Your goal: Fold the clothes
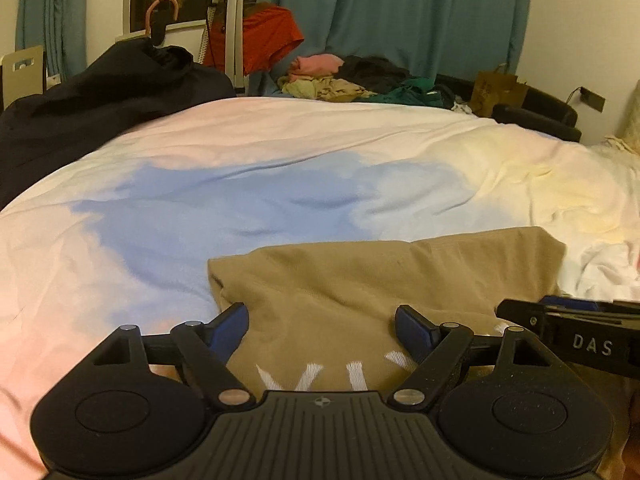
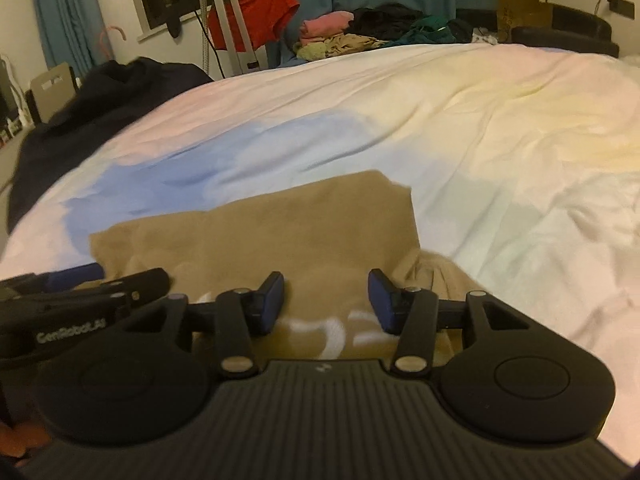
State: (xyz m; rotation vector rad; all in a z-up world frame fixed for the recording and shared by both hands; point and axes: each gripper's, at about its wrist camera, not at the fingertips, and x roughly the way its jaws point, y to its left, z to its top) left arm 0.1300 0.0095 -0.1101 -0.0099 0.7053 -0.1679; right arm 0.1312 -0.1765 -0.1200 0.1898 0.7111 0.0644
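Both your left gripper (image 1: 322, 326) and right gripper (image 2: 326, 300) hang spread, empty, side by side over the tan shirt (image 1: 360, 280), its length running crosswise.

Right hand-held gripper (image 2: 326, 300) jaws apart over tan garment (image 2: 256, 236) on bed (image 2: 500, 160); left hand-held gripper (image 2: 86, 282) beside.

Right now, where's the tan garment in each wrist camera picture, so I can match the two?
Left wrist view: the tan garment lies low, centre to right, under the open left gripper.
Right wrist view: the tan garment sits centre-left, beyond the open right gripper, with nothing between the pads.
Shared landmark: the red cloth hanging by the curtains at the top.
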